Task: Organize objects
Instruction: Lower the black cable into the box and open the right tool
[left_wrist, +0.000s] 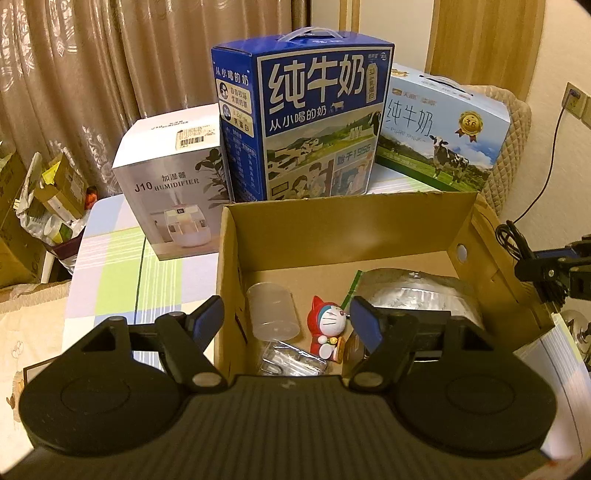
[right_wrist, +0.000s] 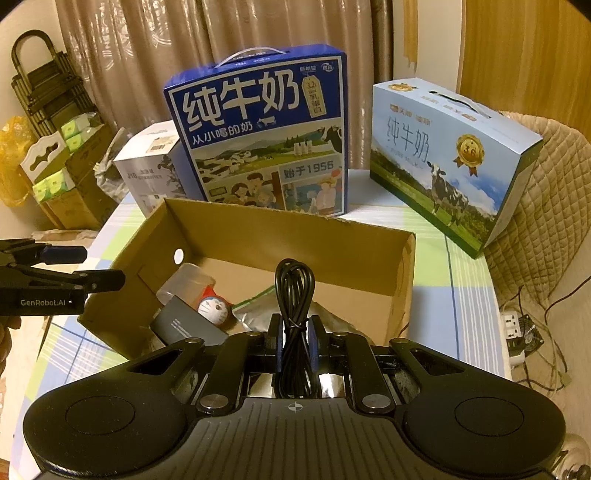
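An open cardboard box (left_wrist: 491, 254) (right_wrist: 295, 240) sits on the checked tablecloth. Inside lie a clear plastic cup (left_wrist: 273, 314), a Doraemon figure (left_wrist: 330, 328) (right_wrist: 216, 310), clear plastic packaging (left_wrist: 291, 360), a silver foil bag (left_wrist: 417, 295) and a dark grey case (right_wrist: 188, 325). My left gripper (left_wrist: 286, 323) (right_wrist: 105, 266) hovers open over the box's left wall and holds nothing. My right gripper (right_wrist: 295, 332) (left_wrist: 528, 269) is shut on a coiled black cable (right_wrist: 293, 284) (left_wrist: 508, 236), held above the box's near right side.
Behind the cardboard box stand a white humidifier box (left_wrist: 173, 177), a tall blue milk carton (left_wrist: 310, 122) (right_wrist: 266, 140) and a light blue milk carton (left_wrist: 443, 136) (right_wrist: 450, 162). Cartons and bags crowd the floor at left (right_wrist: 59, 173). A power strip (right_wrist: 515, 332) with wires lies at right.
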